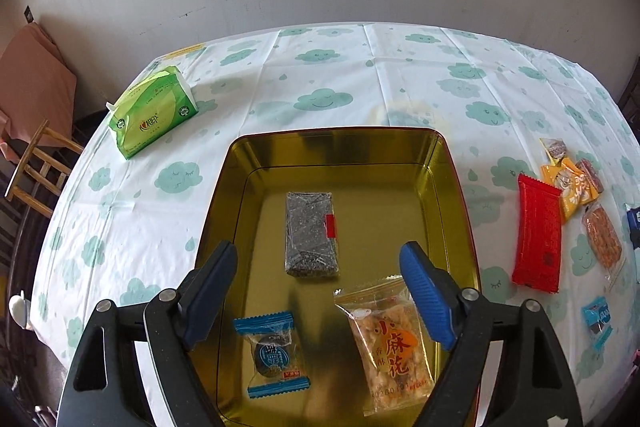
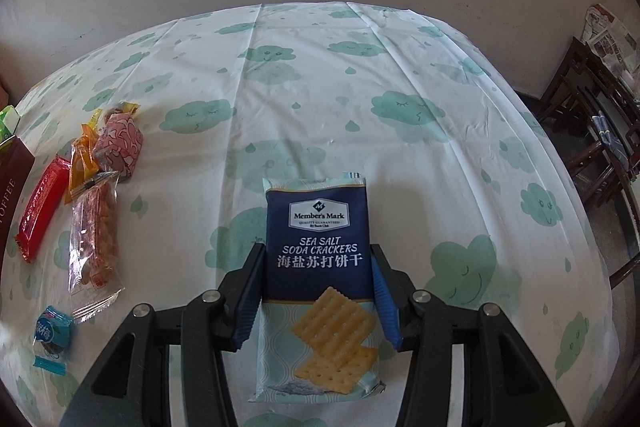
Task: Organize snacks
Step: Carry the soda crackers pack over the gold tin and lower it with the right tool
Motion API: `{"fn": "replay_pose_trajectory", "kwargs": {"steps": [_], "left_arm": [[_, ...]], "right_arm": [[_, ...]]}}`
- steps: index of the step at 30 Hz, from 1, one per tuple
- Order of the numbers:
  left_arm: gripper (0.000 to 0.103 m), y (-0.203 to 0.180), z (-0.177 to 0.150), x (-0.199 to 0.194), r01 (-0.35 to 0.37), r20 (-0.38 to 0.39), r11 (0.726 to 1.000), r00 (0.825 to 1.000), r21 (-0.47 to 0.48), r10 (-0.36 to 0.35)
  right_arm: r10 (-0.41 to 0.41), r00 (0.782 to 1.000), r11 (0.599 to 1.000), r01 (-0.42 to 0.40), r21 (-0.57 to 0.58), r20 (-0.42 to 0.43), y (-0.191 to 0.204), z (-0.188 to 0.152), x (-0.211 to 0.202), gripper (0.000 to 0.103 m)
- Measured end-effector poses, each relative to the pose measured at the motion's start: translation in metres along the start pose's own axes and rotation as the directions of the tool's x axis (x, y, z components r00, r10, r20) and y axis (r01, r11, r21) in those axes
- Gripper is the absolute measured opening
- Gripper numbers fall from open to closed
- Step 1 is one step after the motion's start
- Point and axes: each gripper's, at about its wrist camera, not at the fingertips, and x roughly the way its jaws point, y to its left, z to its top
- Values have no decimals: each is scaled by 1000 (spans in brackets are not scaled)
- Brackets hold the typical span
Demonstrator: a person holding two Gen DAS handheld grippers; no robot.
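Left claw gapes empty over the gold tin holding 3 snacks — right claw clasps the cracker pack, 5 more waiting.

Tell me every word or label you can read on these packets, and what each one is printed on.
"Member's Mark", "SEA SALT SODA CRACKERS", "海盐苏打饼干": cracker packet in the right tongs.
"小麻花": clear snack bag in the gold tin.
"TOFFEE", first letter cut off: dark red box.
Green tissue pack, blue candy wrappers, red and orange packets: print too small or blurred.
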Motion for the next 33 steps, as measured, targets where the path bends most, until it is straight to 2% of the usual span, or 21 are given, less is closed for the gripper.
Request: {"fn": "replay_pose_trajectory", "kwargs": {"steps": [6,9,12,17,23,27,30,33], "left_arm": [[90,10,-12,-20,14,38,999,999,-39,-13],[94,22,-16,-30,29,50,996,998,-87,-25],[98,38,-21,-39,30,61,989,998,-147,-21],[101,68,-31,-53,-43,75,969,995,-242,62],[101,98,-50,-60,-66,52,943,995,-327,88],[101,115,-62,-63,-79,37,926,994,-370,100],[101,127,-72,-62,-89,23,912,994,-402,107],[101,138,-81,-58,-99,1,895,994,-435,110]], "right_arm": [[17,999,999,-19,41,50,10,6,-21,50],[71,995,997,-73,39,71,26,14,-36,50],[158,984,987,-160,26,78,55,23,-50,50],[317,946,948,-316,-27,70,125,32,-70,50],[475,880,873,-471,-124,3,224,29,-87,50],[538,842,823,-537,-184,-53,285,21,-93,50],[559,824,794,-563,-230,-88,323,12,-97,50],[565,816,776,-575,-260,-120,351,3,-94,50]]}}
